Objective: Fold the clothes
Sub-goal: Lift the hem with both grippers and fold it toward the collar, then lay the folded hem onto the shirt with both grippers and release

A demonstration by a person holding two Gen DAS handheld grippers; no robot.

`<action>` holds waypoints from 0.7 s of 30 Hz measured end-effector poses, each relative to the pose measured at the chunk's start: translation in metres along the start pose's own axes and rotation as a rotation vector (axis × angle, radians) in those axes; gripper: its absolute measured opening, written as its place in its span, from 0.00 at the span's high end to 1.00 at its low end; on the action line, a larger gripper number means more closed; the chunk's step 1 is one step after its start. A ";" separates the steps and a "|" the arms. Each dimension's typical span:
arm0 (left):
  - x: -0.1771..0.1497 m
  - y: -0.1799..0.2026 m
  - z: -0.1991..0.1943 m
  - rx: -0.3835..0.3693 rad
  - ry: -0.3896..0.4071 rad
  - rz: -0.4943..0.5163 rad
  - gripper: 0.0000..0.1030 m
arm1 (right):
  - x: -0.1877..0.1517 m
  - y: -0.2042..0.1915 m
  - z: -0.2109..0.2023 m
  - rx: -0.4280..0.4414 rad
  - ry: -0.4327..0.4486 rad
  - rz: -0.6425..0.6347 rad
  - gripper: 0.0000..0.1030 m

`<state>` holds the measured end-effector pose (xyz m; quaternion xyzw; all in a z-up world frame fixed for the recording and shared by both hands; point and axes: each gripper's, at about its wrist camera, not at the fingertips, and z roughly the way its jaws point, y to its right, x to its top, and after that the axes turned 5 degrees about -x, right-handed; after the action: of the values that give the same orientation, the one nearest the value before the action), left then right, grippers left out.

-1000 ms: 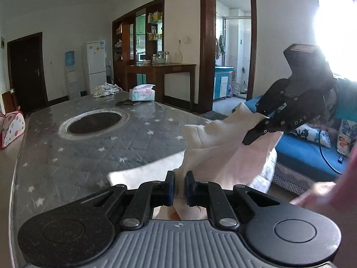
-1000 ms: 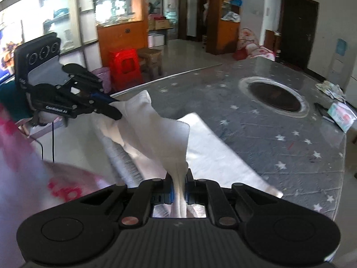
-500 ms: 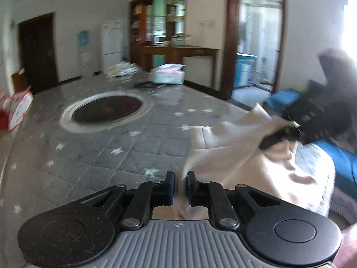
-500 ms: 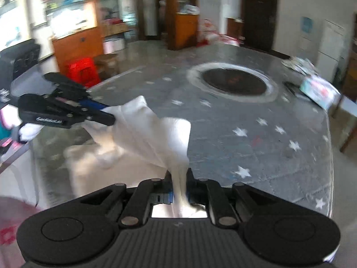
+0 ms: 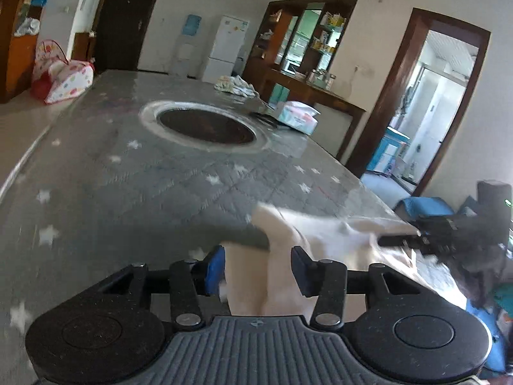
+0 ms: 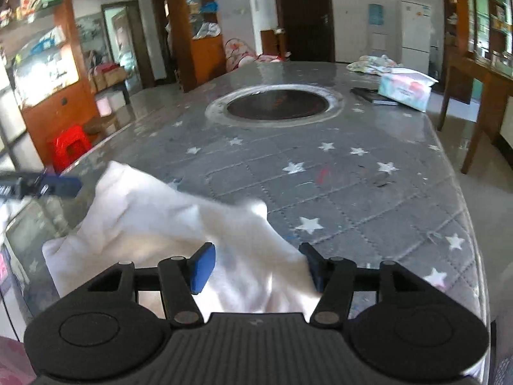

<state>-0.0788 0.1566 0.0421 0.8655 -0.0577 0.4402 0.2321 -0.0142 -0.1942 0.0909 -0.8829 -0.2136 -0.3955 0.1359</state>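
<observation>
Both grippers released over the cream garment [image 5: 323, 234] at the near table [image 5: 128, 179] edge.
Left wrist view: left gripper [image 5: 256, 266] spread wide, cloth loose between the pads. Right wrist view: right gripper [image 6: 256, 266] also spread wide, garment lying crumpled at near left, tissue pack [image 6: 405, 91] at far right.

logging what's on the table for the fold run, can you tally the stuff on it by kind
cream garment: 1
crumpled patterned cloth: 1
tissue pack: 1
dark flat item beside the tissue pack: 1
total: 4, all on the grey star table
</observation>
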 end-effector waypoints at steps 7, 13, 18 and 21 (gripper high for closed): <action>-0.017 0.012 -0.003 -0.015 -0.042 0.028 0.59 | -0.014 -0.009 -0.034 -0.038 0.052 -0.007 0.41; -0.018 0.021 0.011 -0.032 -0.052 0.060 0.61 | -0.029 -0.022 -0.064 -0.034 0.087 -0.025 0.41; -0.011 0.016 0.025 -0.037 -0.042 0.039 0.60 | -0.039 -0.029 -0.064 0.035 0.055 -0.012 0.41; -0.013 0.012 0.033 -0.060 -0.064 0.007 0.61 | -0.045 -0.037 -0.057 0.063 0.035 -0.015 0.41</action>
<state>-0.0657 0.1300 0.0196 0.8717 -0.0811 0.4109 0.2544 -0.0956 -0.1980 0.0968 -0.8695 -0.2304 -0.4048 0.1644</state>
